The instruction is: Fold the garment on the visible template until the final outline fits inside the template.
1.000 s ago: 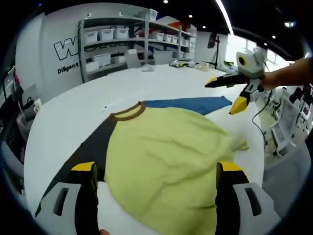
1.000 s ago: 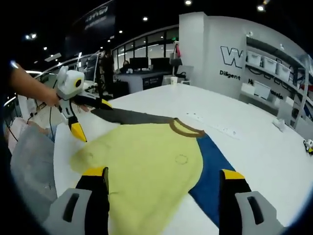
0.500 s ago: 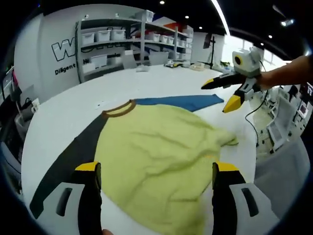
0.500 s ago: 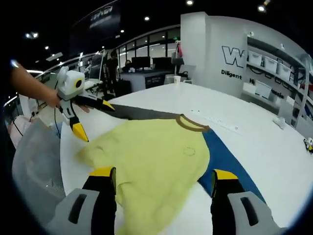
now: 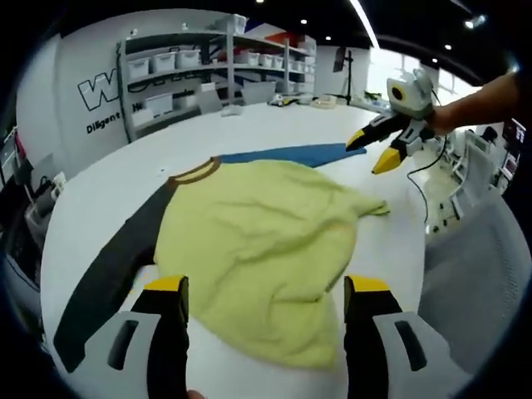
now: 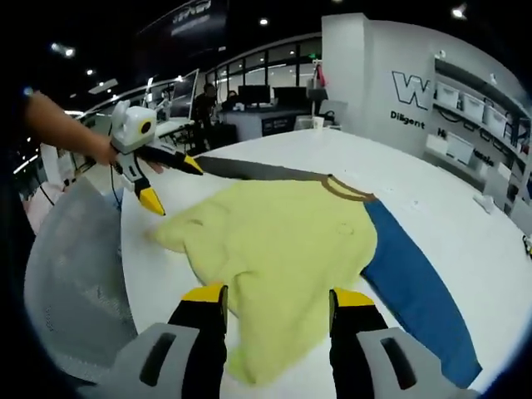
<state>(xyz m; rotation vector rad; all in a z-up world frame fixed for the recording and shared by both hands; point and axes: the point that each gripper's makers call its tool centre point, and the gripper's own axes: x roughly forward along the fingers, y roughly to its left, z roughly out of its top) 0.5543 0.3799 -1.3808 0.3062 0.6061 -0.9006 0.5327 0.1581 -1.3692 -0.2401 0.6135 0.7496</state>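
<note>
Lab-like workspace: storage shelves with bins (image 5: pixel 179 58), monitor desks (image 6: pixel 258 104).

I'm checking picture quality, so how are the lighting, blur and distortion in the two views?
Left gripper view: even light, the yellow shirt sharp, the shelves bowed by the fisheye. Right gripper view: dark ceiling with bright spot lamps, the white table evenly lit, its edge curved, far desks soft.

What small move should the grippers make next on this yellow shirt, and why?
Probably lower both open grippers, left and right, onto the yellow fabric shirt. It lies crumpled and unfolded across the dark and blue template strips, and neither gripper holds it.
</note>
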